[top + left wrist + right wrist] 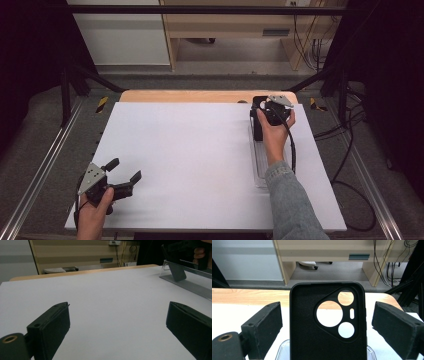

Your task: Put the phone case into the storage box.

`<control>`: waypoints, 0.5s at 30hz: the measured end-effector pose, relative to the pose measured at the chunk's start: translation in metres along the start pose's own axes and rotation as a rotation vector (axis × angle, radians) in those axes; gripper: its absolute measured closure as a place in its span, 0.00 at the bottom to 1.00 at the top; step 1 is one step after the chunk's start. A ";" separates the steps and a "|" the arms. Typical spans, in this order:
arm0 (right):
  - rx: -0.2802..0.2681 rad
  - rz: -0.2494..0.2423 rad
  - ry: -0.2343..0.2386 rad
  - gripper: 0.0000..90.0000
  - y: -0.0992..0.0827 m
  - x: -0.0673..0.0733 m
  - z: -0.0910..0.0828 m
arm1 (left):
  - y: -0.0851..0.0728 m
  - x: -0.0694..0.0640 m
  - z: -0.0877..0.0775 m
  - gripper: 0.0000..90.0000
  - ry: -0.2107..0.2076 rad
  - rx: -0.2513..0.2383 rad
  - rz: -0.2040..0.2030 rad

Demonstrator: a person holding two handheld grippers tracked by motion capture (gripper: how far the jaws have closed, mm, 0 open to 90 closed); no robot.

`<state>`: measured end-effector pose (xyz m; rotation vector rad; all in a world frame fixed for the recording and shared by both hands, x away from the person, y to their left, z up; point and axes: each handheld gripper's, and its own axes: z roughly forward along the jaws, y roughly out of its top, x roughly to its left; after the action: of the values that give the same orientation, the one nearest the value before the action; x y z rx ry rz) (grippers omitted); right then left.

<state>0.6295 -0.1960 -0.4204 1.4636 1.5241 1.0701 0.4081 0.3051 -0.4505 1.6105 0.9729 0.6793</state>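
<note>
The phone case point(327, 322) stood upright in a clear stand point(260, 165) at the far right of the surface point(190, 165), its long axis vertical and its hollow inner side facing the right tool point(325, 327). That tool was spread wide, one jaw on either side of the case and neither touching it, so closing straight in would likely pinch its two long edges. The left tool point(125, 175), also wide and holding nothing, hovered well apart at the near left corner; the right hand was clearly nearer.
</note>
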 end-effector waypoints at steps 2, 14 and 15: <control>-0.002 -0.001 0.000 0.11 0.000 0.000 0.000 | 0.000 0.000 0.000 0.06 0.001 0.000 -0.002; -0.010 -0.002 0.007 0.11 0.003 0.001 -0.004 | 0.000 0.000 0.000 0.06 0.002 0.000 0.000; -0.008 0.001 0.005 0.11 0.003 0.001 -0.004 | 0.000 0.000 0.000 0.06 0.002 0.000 0.000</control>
<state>0.6264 -0.1955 -0.4162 1.4573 1.5215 1.0799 0.4080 0.3050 -0.4505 1.6101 0.9739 0.6808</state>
